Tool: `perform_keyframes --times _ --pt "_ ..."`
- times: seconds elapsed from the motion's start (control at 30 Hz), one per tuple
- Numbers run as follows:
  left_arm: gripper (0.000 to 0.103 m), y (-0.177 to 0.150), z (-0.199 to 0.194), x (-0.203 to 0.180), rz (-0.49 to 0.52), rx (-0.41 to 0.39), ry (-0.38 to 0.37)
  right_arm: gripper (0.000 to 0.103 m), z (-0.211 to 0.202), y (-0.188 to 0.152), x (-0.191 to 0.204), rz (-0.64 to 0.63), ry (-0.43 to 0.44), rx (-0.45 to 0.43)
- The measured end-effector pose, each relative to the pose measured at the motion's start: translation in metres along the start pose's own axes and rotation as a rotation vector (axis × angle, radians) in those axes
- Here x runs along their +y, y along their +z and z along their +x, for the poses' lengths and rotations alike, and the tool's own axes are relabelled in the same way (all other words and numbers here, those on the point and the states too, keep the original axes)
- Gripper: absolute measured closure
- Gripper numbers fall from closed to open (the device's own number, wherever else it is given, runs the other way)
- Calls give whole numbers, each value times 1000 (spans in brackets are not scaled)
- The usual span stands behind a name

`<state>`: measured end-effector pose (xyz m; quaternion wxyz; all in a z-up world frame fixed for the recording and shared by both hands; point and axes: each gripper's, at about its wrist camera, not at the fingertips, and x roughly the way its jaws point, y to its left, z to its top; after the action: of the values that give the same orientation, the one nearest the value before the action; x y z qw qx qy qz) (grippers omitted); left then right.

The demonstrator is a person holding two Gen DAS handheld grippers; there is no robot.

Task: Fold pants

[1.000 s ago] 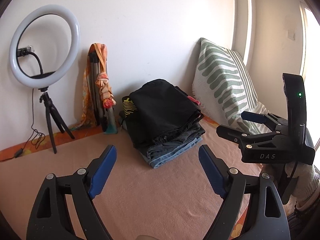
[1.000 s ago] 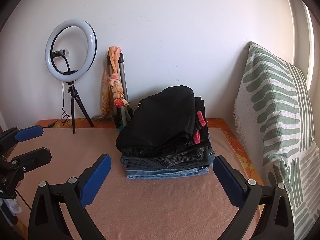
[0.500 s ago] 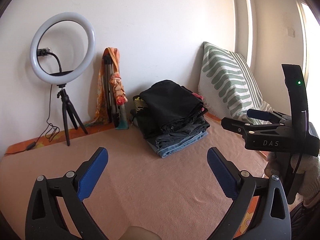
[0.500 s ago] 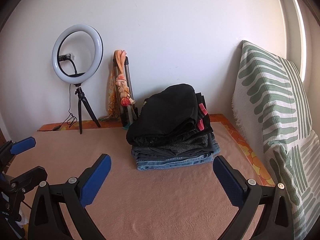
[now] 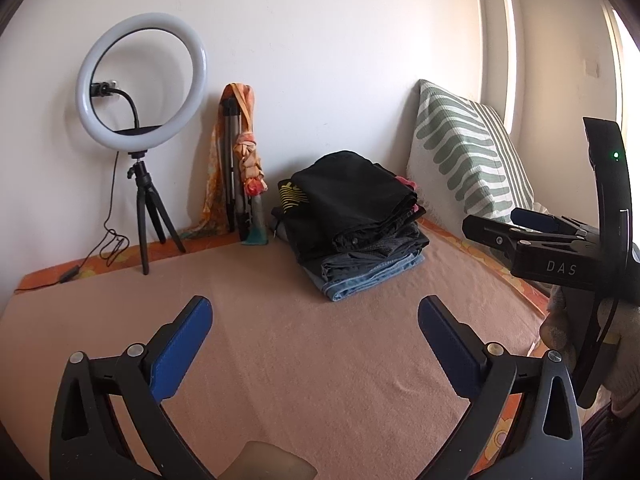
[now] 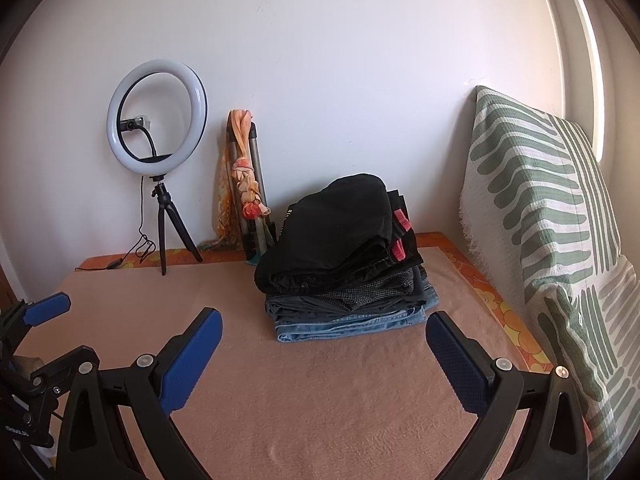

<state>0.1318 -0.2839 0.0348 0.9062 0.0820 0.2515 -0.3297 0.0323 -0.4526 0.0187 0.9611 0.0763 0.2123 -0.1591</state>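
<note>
Folded pants (image 5: 362,228) form a stack right of centre in the left wrist view, black garments on top, a grey layer beneath and blue denim at the bottom; the stack rests on the peach-coloured bed cover (image 5: 320,360) near the white wall. Left gripper (image 5: 314,334), at the lower edge of that frame, has its blue pads spread wide, having just been opening, with only bare cover between them. Right gripper (image 6: 324,344), at the lower edge of the right wrist view, likewise stands wide apart and clamps nothing; the stack (image 6: 344,256) lies beyond its fingertips, untouched. Each gripper appears at the edge of the other's view, the right one at the far right of the left wrist frame. Ring light (image 5: 142,86) on a small tripod occupies the upper left, a folded tripod draped with an orange scarf (image 5: 244,160) leans on the wall beside it, and a green-striped pillow (image 5: 466,164) stands at the right.
</note>
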Motion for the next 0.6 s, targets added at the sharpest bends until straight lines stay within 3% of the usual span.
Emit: perform_keyframes --times 0.17,0.6 --pt "1 -2 0 -1 35 9 37 0 -1 2 3 -20 -12 -12" --pt "1 -6 -2 3 27 20 24 0 1 1 6 -23 -1 -4"
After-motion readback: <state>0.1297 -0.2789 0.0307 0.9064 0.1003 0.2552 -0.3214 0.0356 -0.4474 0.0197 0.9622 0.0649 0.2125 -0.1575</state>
